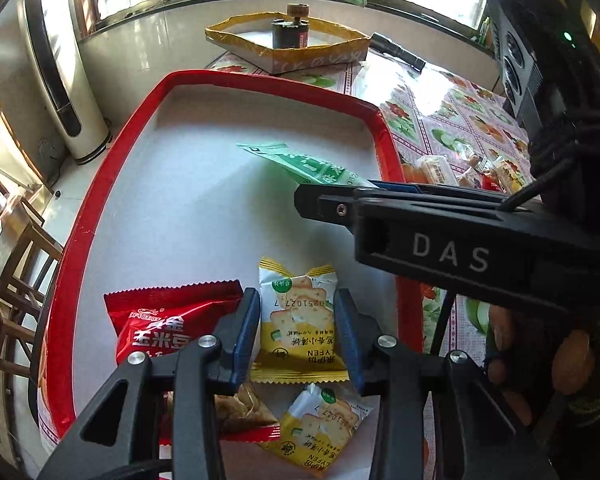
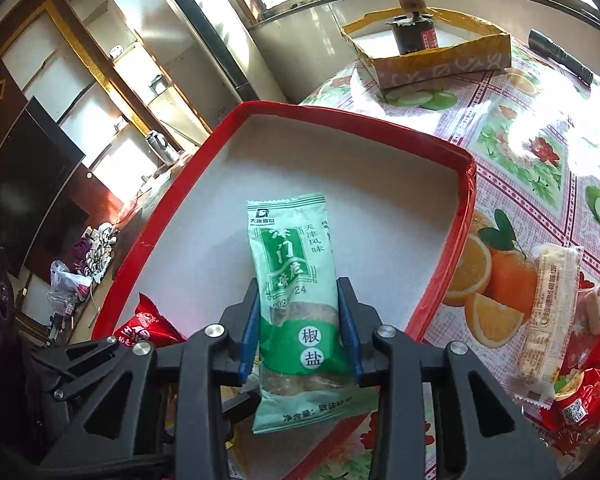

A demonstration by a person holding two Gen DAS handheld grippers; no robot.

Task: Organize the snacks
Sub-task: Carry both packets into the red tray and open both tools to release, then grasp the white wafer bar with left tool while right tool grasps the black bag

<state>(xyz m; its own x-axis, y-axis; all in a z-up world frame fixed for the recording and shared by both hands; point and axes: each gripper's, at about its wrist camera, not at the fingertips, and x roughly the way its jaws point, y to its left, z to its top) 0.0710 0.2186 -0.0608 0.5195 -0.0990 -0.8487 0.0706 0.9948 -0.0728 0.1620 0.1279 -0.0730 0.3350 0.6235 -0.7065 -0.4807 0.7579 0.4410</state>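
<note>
In the right wrist view we see our right gripper point(image 2: 299, 324) at the lower middle of the frame, its blue pads either side of a green snack packet point(image 2: 296, 292). The packet stands lengthwise between them, its top end reaching out over the white floor of the red tray point(image 2: 466, 216) and its bottom end hanging back toward us over the tray's near rim. The pads sit against the packet's sides, so we read it as gripped.

In the left wrist view our left gripper point(image 1: 296, 332) sits at the lower middle, jaws partly apart, straddling a yellow cracker packet point(image 1: 298, 320) that lies flat on the tray floor. We cannot tell whether the pads press on it. A second yellow cracker packet point(image 1: 320, 424) lies just below it, and a red snack bag point(image 1: 160, 320) lies at lower left, partly under the left finger.

The black body of the right gripper crosses the right half of this frame, covering the tray's right rim.

Outside the tray, on the flowered tablecloth point(image 2: 520, 152), more wrapped snacks point(image 2: 548, 312) lie at the right edge. Farther back stand a yellow cardboard box point(image 2: 440, 60) holding a dark can point(image 2: 414, 38), and a black flashlight point(image 2: 560, 56) at upper right.
</note>
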